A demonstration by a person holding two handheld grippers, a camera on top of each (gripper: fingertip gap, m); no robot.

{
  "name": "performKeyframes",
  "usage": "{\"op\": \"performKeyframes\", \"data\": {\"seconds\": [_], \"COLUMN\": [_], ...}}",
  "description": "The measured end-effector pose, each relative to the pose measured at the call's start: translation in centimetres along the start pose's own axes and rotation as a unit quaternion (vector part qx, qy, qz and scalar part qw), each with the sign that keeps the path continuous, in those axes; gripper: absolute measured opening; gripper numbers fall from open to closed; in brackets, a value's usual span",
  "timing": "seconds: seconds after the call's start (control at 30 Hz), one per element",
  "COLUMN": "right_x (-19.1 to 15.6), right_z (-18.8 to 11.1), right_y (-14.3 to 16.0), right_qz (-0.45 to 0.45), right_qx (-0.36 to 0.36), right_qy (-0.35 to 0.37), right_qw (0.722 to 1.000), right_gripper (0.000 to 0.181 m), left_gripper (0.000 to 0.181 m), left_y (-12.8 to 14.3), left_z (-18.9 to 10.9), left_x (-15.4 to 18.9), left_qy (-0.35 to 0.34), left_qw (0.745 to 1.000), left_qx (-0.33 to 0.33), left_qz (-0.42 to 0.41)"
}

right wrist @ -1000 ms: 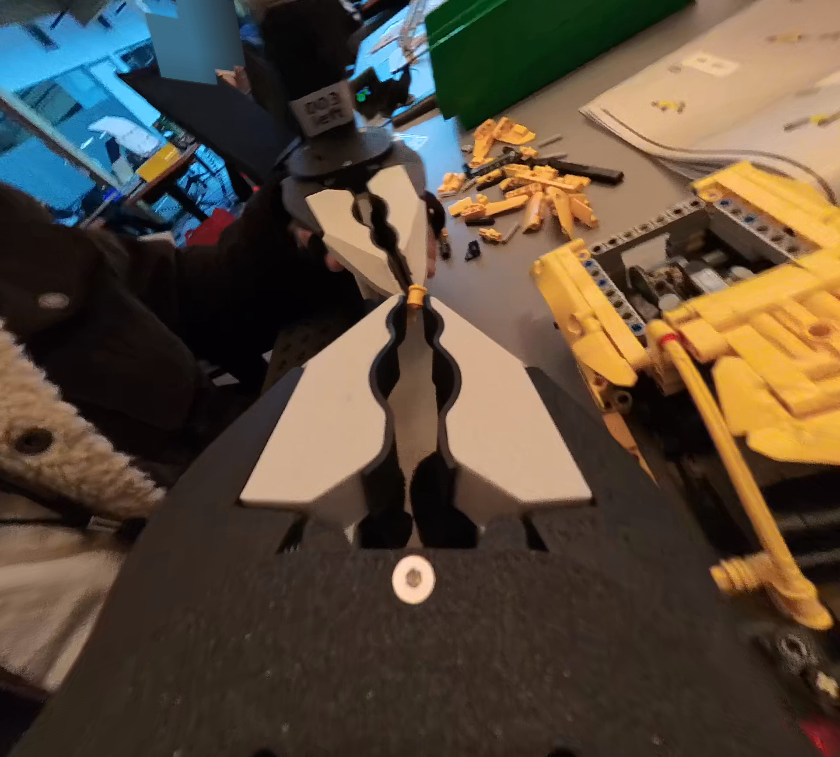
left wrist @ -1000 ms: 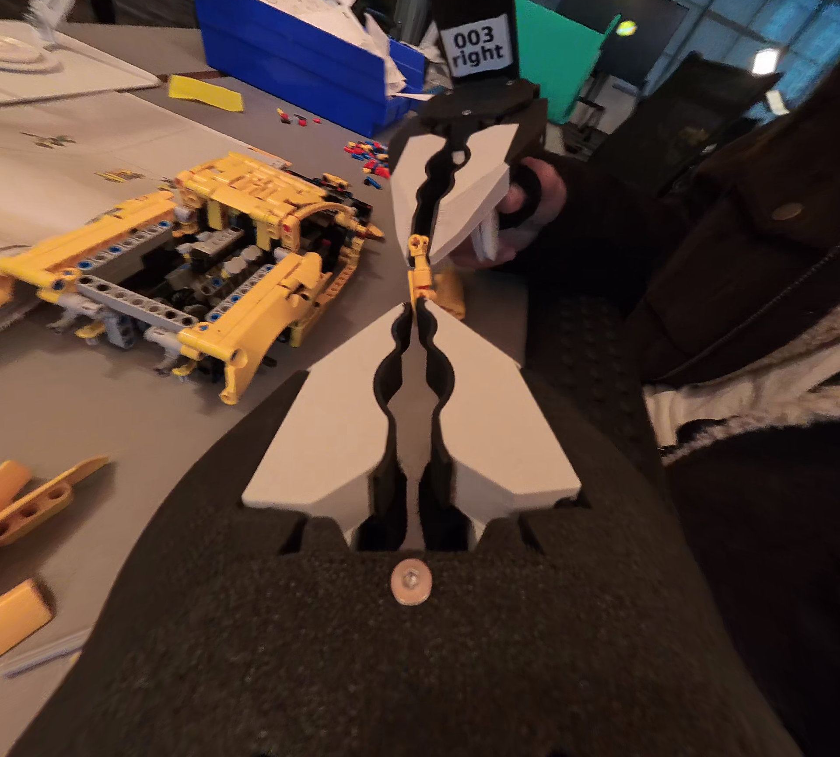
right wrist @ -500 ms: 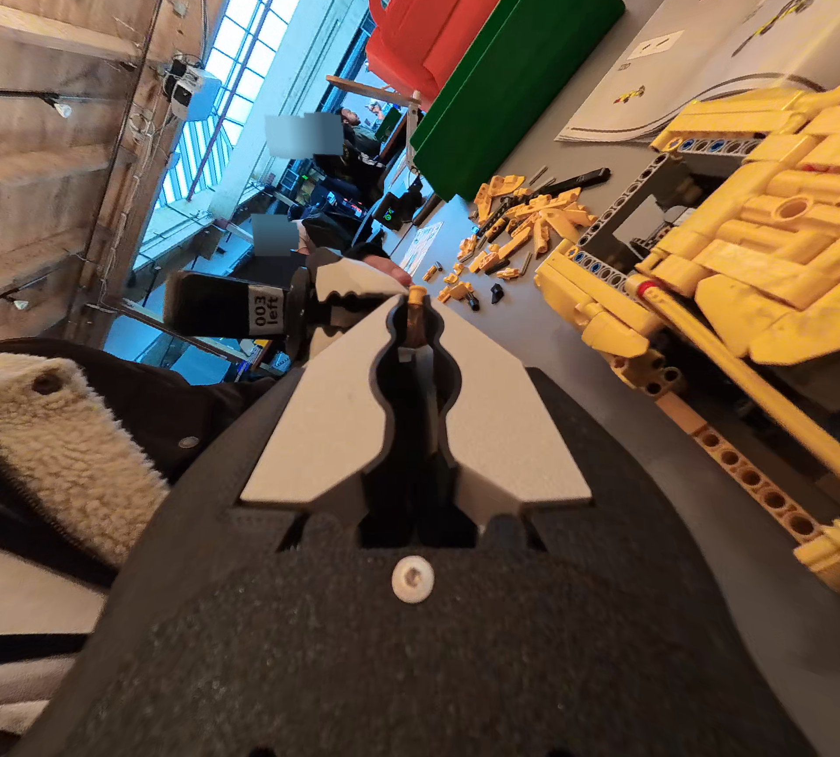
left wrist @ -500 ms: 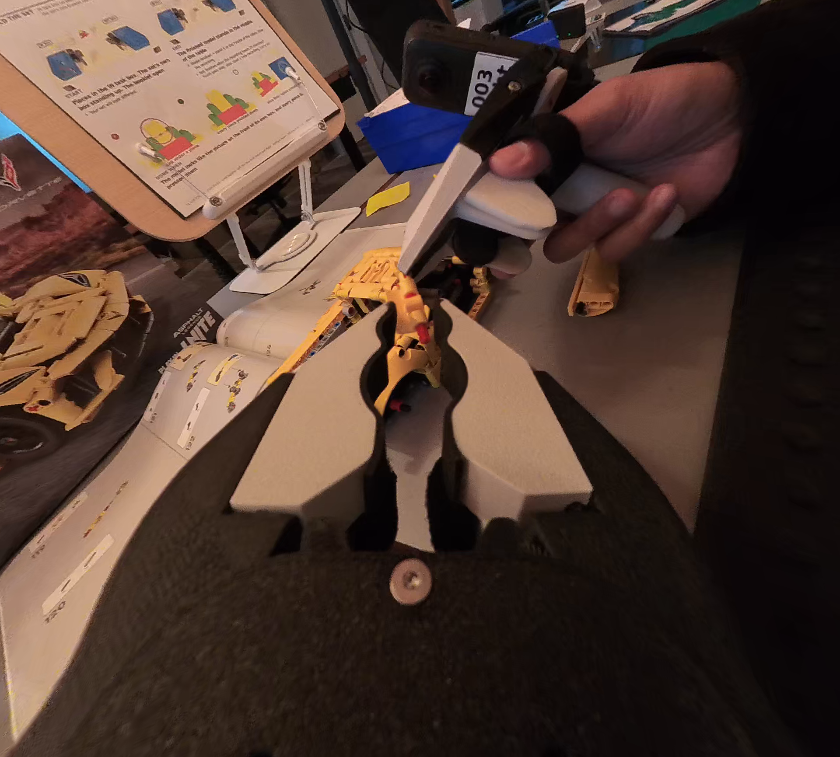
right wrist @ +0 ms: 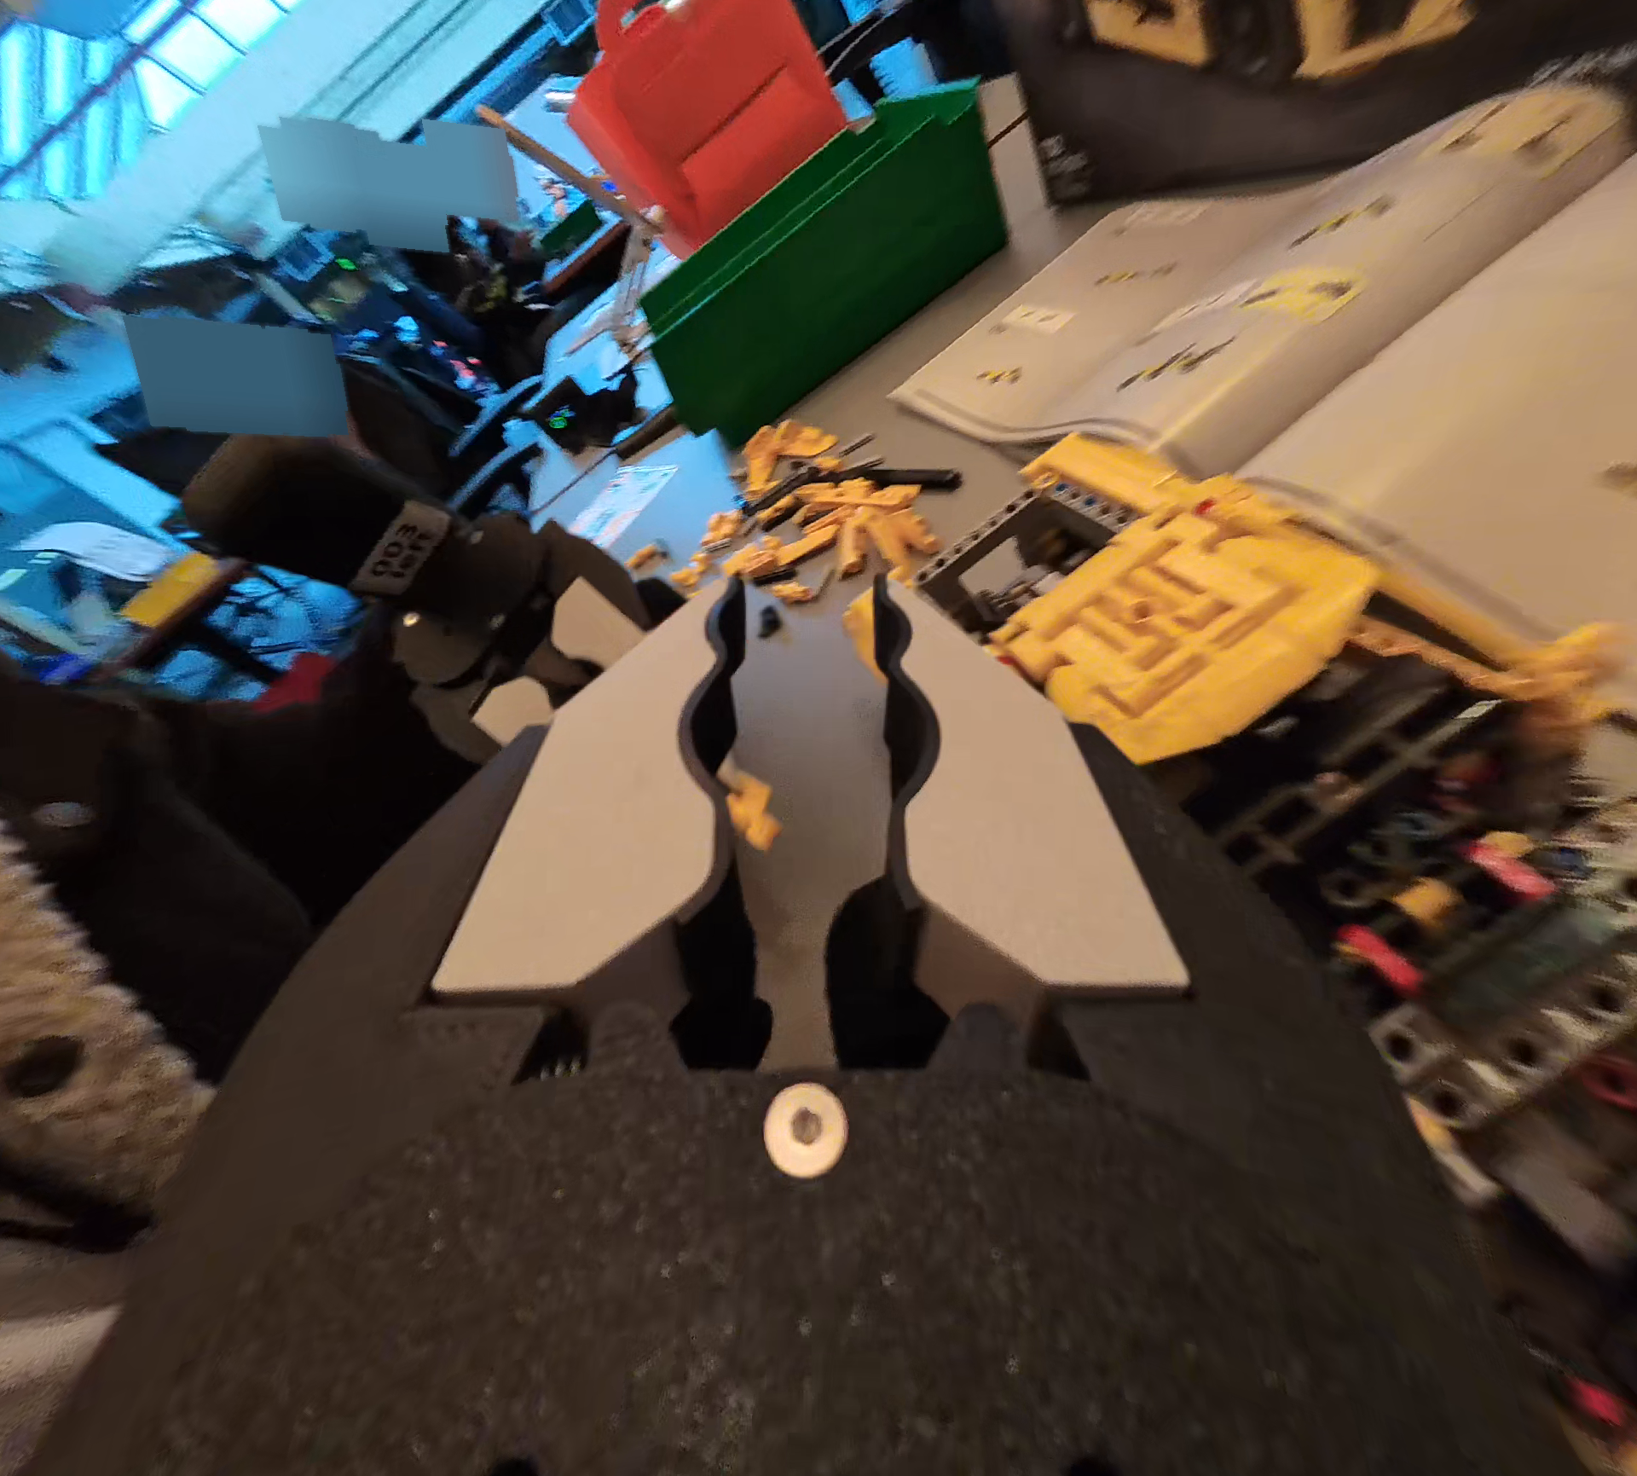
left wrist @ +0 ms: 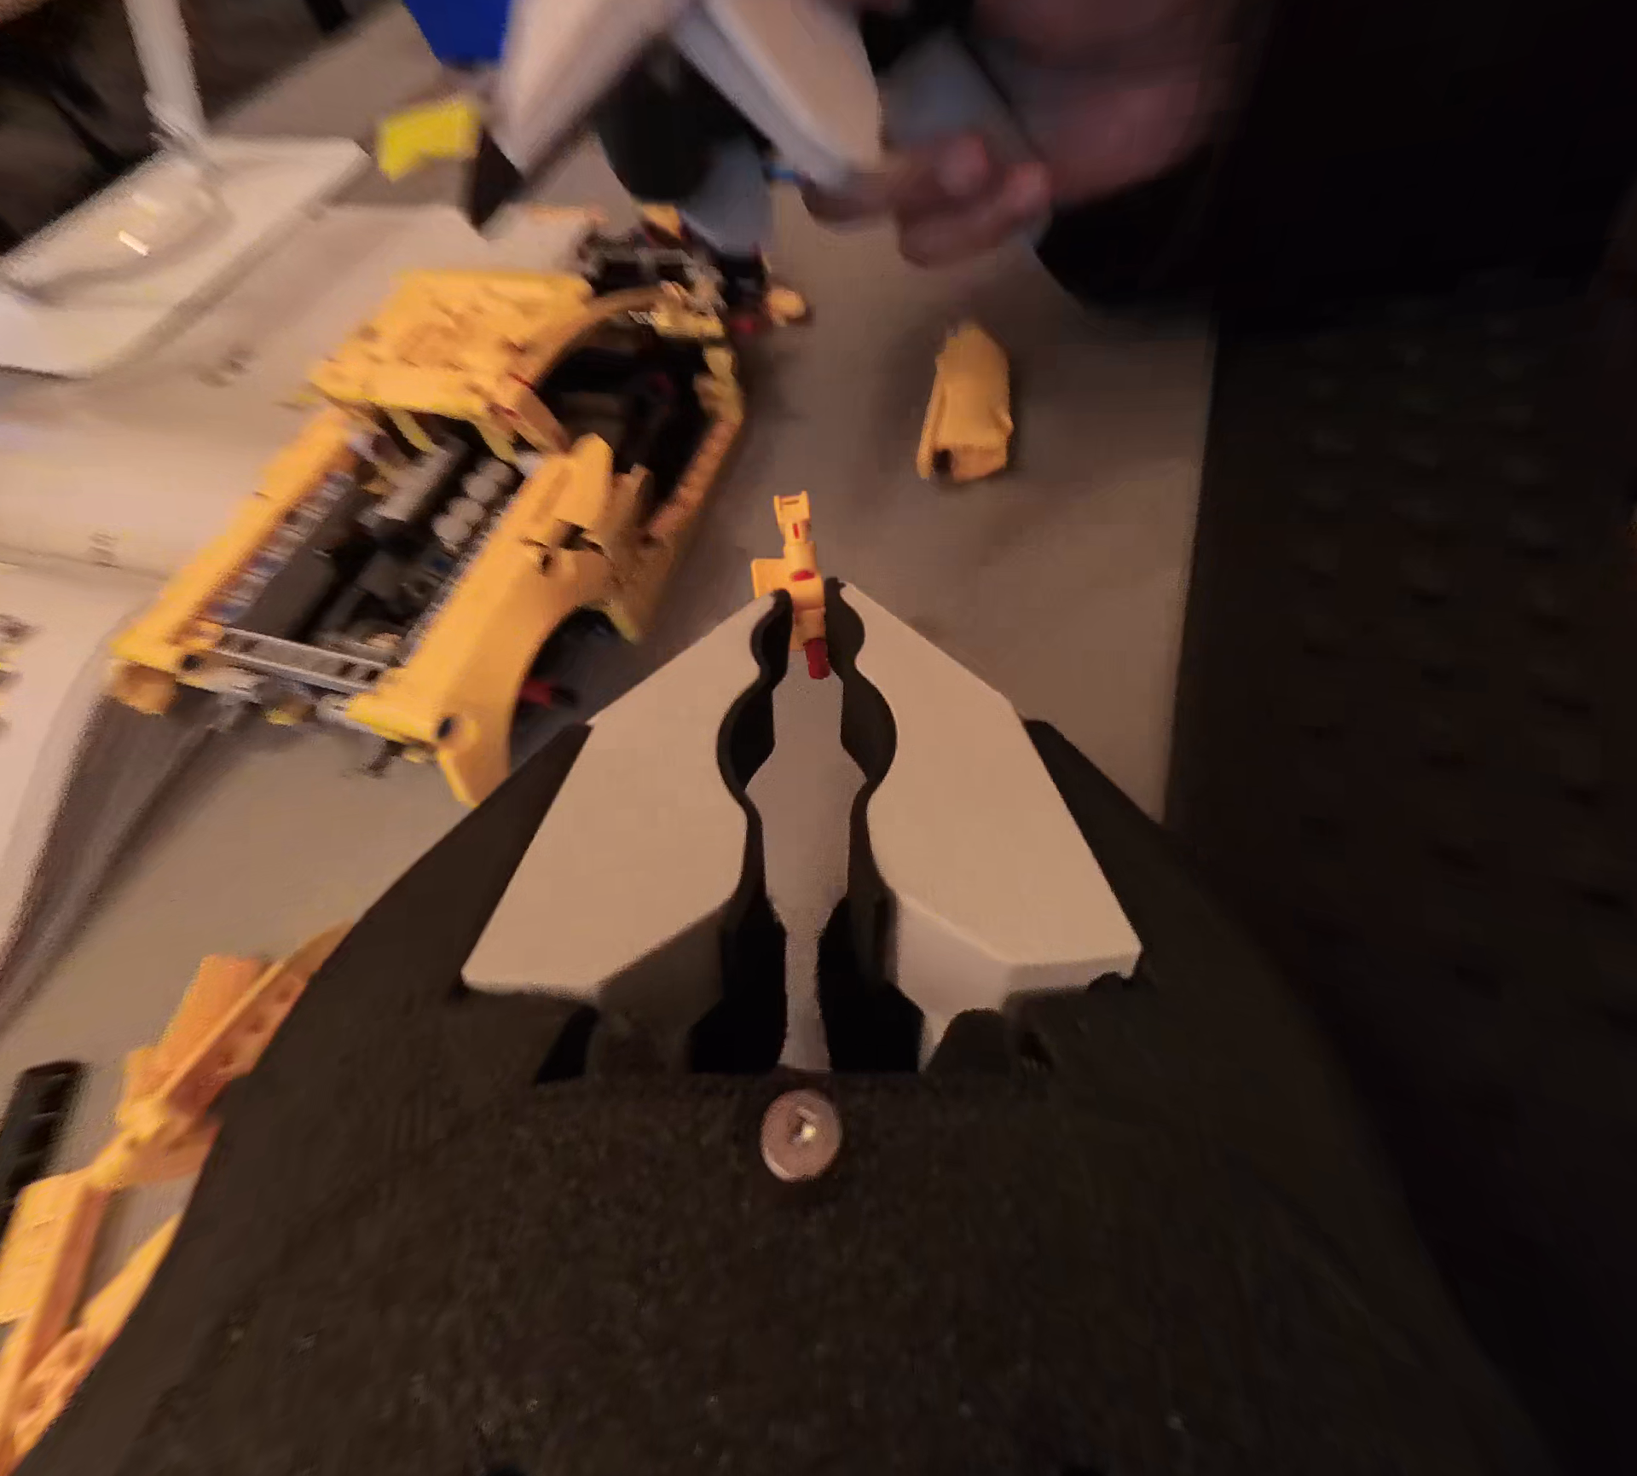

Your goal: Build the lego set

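Pinching a tiny yellow piece [left wrist: 791, 565] at its tips, the left gripper [left wrist: 802, 601] holds something light and slippery; the right gripper [right wrist: 806, 592] is wide, holding nothing.

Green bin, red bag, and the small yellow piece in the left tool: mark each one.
green bin [right wrist: 824, 299]: right wrist view, its front wall.
red bag [right wrist: 709, 105]: right wrist view, its side panel.
small yellow piece [left wrist: 791, 556]: left wrist view, the part above the tool's tips.

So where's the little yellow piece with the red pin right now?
In the left wrist view, the little yellow piece is pinched at the tips of the left gripper, above the grey table, just right of the yellow car model.
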State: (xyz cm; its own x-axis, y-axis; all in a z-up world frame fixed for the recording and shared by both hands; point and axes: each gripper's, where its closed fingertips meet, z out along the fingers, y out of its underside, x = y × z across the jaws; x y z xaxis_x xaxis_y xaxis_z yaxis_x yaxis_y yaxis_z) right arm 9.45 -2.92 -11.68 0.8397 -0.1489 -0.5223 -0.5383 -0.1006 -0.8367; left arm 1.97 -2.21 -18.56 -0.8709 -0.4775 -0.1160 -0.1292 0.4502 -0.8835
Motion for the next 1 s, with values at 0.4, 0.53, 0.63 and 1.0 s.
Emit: {"op": "performKeyframes", "data": {"seconds": [0.4,0.53,0.63,1.0], "right_x": [1.7,1.6,1.9,13.7], "right_z": [0.4,-1.1,-5.1,-36.7], "right_y": [1.3,2.3,2.2,6.0], "right_qz": [-0.068,-0.109,-0.087,-0.045], "right_qx": [-0.026,-0.032,-0.002,-0.033], "right_qy": [0.055,0.084,0.134,0.479], "right_qw": [0.996,0.99,0.987,0.876], "right_gripper": [0.033,0.039,0.041,0.03], "left_gripper": [0.007,0.008,0.008,0.035], "left_y": [3.4,3.6,3.5,-1.3], "left_z": [1.6,1.7,1.7,-4.9], "left_x": [1.2,1.0,0.8,-10.7], "left_qy": [0.026,0.022,0.021,-0.134], "left_qw": [0.995,0.994,0.994,0.938], "left_qx": [-0.101,-0.109,-0.108,0.153], "left_qz": [-0.002,-0.01,-0.021,-0.281]}}
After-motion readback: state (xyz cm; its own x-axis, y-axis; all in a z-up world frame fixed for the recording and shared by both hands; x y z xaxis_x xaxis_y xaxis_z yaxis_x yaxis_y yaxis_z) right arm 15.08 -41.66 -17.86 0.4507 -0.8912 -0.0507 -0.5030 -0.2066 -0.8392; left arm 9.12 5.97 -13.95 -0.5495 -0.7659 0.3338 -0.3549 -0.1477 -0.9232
